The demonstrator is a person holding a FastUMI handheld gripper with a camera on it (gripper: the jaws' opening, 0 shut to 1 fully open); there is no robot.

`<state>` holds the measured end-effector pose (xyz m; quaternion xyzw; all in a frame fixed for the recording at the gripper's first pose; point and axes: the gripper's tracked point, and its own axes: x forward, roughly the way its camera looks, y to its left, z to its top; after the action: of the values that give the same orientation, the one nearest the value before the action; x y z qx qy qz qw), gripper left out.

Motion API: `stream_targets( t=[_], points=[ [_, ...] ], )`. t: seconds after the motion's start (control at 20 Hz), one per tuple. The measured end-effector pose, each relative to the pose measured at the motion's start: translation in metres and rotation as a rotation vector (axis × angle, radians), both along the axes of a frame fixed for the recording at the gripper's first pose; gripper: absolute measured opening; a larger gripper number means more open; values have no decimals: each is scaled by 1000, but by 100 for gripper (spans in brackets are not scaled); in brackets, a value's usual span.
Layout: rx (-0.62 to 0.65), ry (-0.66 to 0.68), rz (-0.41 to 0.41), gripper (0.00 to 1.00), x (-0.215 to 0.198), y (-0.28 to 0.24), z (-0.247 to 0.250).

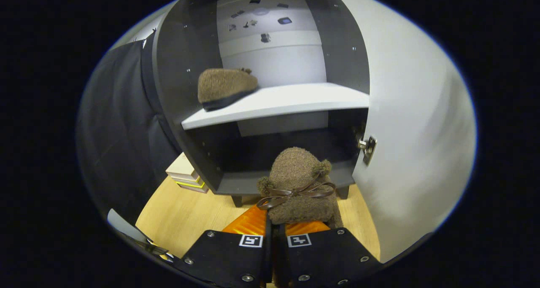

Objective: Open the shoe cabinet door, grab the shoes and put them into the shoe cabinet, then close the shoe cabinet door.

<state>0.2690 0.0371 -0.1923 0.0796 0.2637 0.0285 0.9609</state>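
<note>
The shoe cabinet (198, 123) stands open ahead, dark inside, with a white shelf (287, 100) across its middle. Its white door (413, 132) is swung out to the right on a metal hinge (368, 146). One brown fuzzy shoe (225, 85) lies on the left end of the shelf. A second brown fuzzy shoe (297, 191), with a brown bow and pompoms, hangs in my gripper (276, 229), toe up, just in front of the cabinet's lower compartment. The orange fingers (249, 222) are pressed together on its heel end.
The cabinet stands on short legs on a light wooden floor (190, 216). A small stack of flat boxes (185, 176) sits on the floor left of the cabinet. Black cloth covers the wall on the left.
</note>
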Motion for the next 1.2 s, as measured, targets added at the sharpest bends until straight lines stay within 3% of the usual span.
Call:
stream_targets(
  t=[0.4, 1.2],
  points=[
    [-16, -126, 43, 7, 30, -8, 89],
    [-43, -101, 63, 7, 176, -15, 124]
  ],
)
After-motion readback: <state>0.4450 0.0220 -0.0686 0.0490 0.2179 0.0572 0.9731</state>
